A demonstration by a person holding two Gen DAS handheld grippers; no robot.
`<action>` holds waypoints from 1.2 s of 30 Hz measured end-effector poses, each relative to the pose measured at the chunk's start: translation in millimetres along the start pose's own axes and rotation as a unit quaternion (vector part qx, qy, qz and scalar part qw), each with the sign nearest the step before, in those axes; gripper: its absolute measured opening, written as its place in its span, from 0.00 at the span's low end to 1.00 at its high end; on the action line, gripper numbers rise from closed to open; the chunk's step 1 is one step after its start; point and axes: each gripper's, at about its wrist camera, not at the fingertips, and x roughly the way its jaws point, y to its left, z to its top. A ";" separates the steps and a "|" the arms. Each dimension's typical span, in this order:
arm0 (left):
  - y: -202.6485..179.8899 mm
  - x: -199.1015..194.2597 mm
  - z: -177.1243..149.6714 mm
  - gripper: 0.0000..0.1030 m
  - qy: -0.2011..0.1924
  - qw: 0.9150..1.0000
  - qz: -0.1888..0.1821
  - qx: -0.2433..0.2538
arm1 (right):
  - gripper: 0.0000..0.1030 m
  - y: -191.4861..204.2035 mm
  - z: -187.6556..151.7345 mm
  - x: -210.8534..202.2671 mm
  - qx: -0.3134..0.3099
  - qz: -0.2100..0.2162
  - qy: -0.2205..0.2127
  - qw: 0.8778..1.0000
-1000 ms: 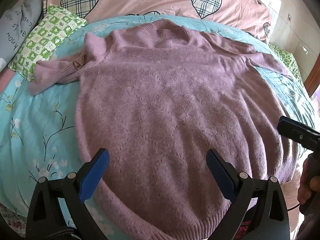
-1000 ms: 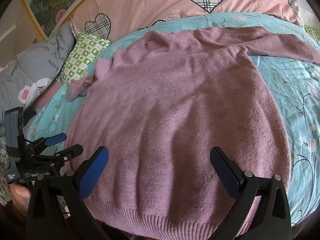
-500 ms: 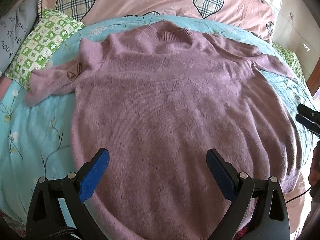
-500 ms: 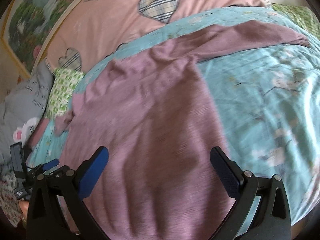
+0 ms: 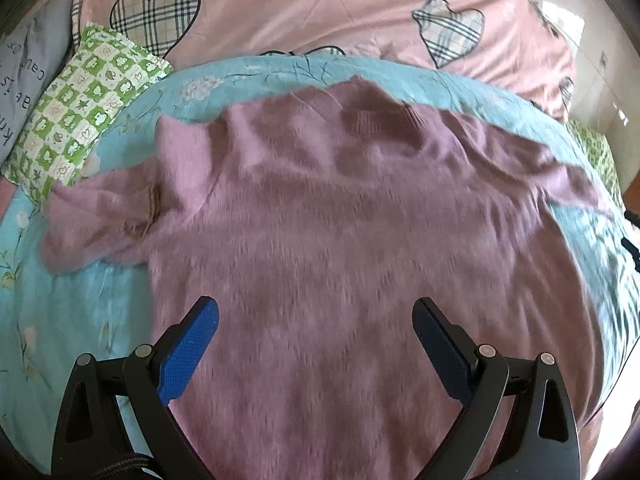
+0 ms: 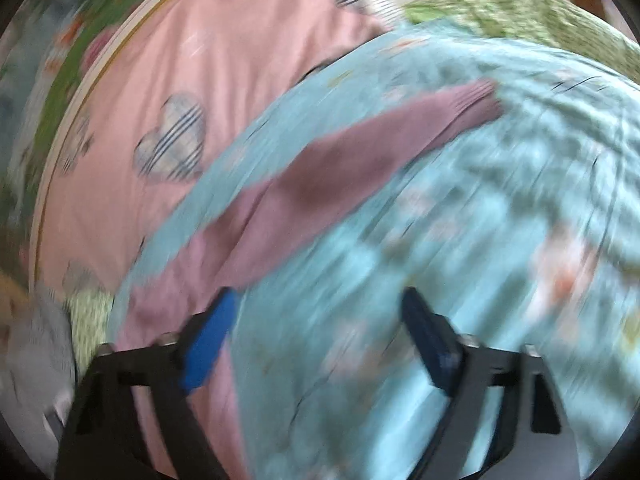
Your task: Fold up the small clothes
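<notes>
A mauve knitted sweater (image 5: 340,232) lies spread flat on the light blue floral bedspread (image 5: 72,304), neck toward the pillows. Its left sleeve (image 5: 100,216) is bunched up near the green pillow. My left gripper (image 5: 316,332) hovers open above the sweater's lower body, nothing between its blue pads. In the blurred right wrist view the sweater's other sleeve (image 6: 360,160) stretches out across the bedspread (image 6: 480,240), cuff at the far end. My right gripper (image 6: 320,324) hangs over the bedspread just below that sleeve; its jaws are closing, with nothing between them.
A green checked pillow (image 5: 84,112) lies at the far left beside a grey printed one (image 5: 24,76). A pink cover with plaid hearts (image 5: 320,8) runs along the head of the bed. A green quilt (image 6: 520,8) shows beyond the bedspread in the right wrist view.
My right gripper swept right off the sweater's body to the outstretched sleeve, rolling as it went, and its jaws narrowed. My left gripper shifted forward and left over the sweater, still open.
</notes>
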 end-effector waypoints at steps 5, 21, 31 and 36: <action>2.2 23.2 28.1 0.95 0.009 1.000 -0.008 -0.015 | 0.63 -29.4 54.0 10.7 0.041 -0.015 -0.043 0.998; 8.4 73.5 43.1 0.95 0.045 0.998 -0.003 -0.032 | 0.11 -37.7 108.8 58.4 0.050 -0.020 -0.072 0.996; 18.0 51.1 22.0 0.95 0.030 0.998 -0.042 -0.032 | 0.10 154.6 13.3 50.3 -0.118 0.236 0.007 0.965; 35.4 39.8 5.7 0.95 0.031 0.995 -0.074 -0.054 | 0.08 255.0 -73.5 92.7 -0.180 0.329 0.126 0.918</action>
